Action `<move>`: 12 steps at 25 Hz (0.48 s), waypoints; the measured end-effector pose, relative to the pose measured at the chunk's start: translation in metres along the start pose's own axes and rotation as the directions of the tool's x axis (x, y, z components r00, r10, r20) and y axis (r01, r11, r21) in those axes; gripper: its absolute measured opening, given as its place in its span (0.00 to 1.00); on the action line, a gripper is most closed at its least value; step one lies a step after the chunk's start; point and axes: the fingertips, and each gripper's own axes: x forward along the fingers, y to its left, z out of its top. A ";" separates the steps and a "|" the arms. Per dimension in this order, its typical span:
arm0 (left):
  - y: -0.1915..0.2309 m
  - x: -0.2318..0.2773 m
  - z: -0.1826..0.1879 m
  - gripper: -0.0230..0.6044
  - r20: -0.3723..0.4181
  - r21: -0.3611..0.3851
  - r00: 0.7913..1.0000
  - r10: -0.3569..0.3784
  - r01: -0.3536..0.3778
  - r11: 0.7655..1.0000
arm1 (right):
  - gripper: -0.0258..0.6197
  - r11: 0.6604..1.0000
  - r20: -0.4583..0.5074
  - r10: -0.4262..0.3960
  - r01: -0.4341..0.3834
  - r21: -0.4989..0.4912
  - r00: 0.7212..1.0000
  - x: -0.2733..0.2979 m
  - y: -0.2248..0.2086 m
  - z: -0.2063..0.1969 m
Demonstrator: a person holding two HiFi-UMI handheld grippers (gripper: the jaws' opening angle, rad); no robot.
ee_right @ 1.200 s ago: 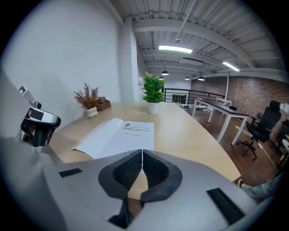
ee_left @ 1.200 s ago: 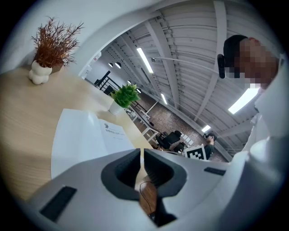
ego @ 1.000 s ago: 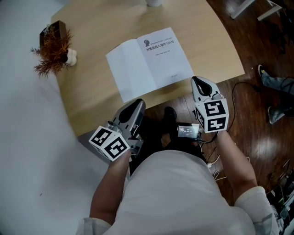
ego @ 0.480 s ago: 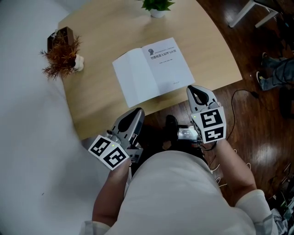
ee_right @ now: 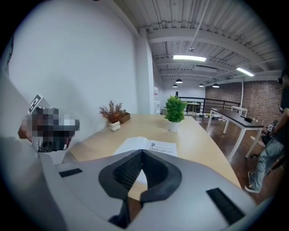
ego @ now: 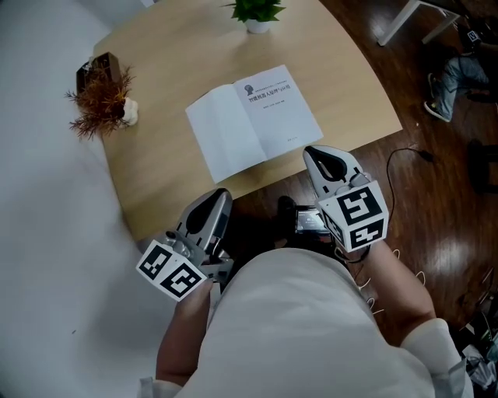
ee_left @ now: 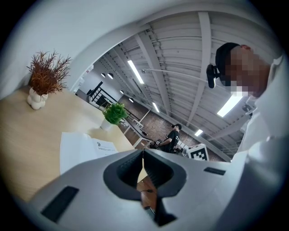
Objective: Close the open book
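Wooden table (ego: 159, 183) bears one open book (ego: 253, 120), two plants (ego: 101, 95) (ego: 254, 11).

- Open book (ego: 253, 120): white pages, dark print on the right page.
- Table (ego: 156, 179): pale wood grain.
- Dried plant (ego: 99, 92), upper left: rust-brown, in a white vase (ego: 129, 113).
- Potted plant (ego: 253, 9): green.
- Left gripper (ego: 221, 194) and right gripper (ego: 310, 151): grey, with black-and-white square markings.
- Floor (ego: 436, 194): dark brown.

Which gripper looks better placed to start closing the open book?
Right, probably. The right gripper points level across the table with the book straight ahead of its shut fingers, near the printed page's corner. The left gripper tilts upward, with the book off to its side.
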 end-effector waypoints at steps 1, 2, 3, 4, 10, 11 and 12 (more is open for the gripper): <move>-0.001 -0.003 0.000 0.04 -0.001 0.004 1.000 0.000 0.000 1.000 | 0.04 1.000 0.002 0.007 -0.007 0.006 1.000 -0.002 0.003 0.002; -0.002 -0.006 0.001 0.04 -0.004 0.008 1.000 0.001 -0.001 1.000 | 0.04 1.000 0.006 0.012 -0.012 0.008 1.000 -0.003 0.005 0.004; -0.004 -0.008 0.001 0.04 -0.006 0.013 1.000 0.001 -0.001 1.000 | 0.04 1.000 0.010 0.017 -0.017 0.007 1.000 -0.005 0.008 0.006; -0.006 -0.010 0.001 0.04 -0.009 0.018 1.000 0.002 -0.001 1.000 | 0.04 1.000 0.014 0.020 -0.021 0.005 1.000 -0.006 0.009 0.008; -0.014 -0.021 0.006 0.04 -0.014 0.038 1.000 0.001 0.000 0.999 | 0.04 0.999 0.031 0.044 -0.044 -0.009 0.999 -0.014 0.020 0.020; -0.015 -0.023 0.008 0.04 -0.011 0.042 1.000 -0.001 0.002 0.999 | 0.04 0.999 0.037 0.048 -0.048 -0.010 0.998 -0.015 0.022 0.022; -0.016 -0.024 0.010 0.04 -0.007 0.045 1.000 -0.004 0.004 0.999 | 0.04 0.999 0.043 0.053 -0.053 -0.010 0.998 -0.016 0.024 0.026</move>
